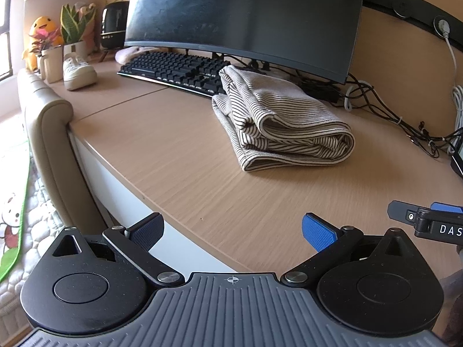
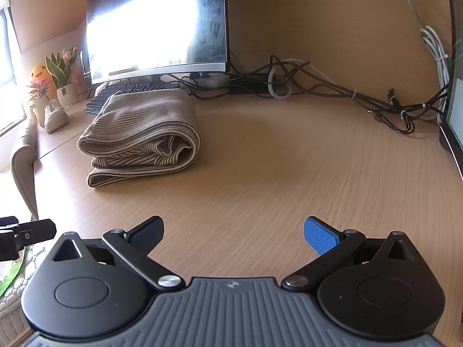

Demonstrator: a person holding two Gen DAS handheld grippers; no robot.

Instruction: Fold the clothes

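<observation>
Striped garment [image 1: 277,121] lies folded in a compact bundle on the wooden desk [image 1: 179,173], several layers stacked, rolled edge toward the camera side. Far end of the bundle sits just in front of the black keyboard [image 1: 173,69]; whether it touches the keyboard I cannot tell. From the right wrist view the same bundle appears left of centre, top layer looking plain tan, stripes visible in the inner folds.

Left tongs [image 1: 233,231]: spread wide apart, nothing between them, hovering over the near edge of the desk, well apart from the garment. Blue pad visible on one finger, darker pad on the other.

Right tongs [image 2: 234,234]: likewise spread apart and empty, over bare desk, well short of the bundle. A part of the right tongs shows at the right edge of the left wrist view, and part of the left ones at the left edge of the right wrist view, so the two are held side by side.

Background: dark curved monitor [image 1: 246,17] behind the keyboard, tangle of cables [image 2: 318,86] along the back wall, potted plant [image 1: 73,26], yellow plush toy [image 1: 43,27], a white shoe [image 1: 78,70] at the far left end. Padded headboard [image 1: 49,133] beside the left edge of the desk.
</observation>
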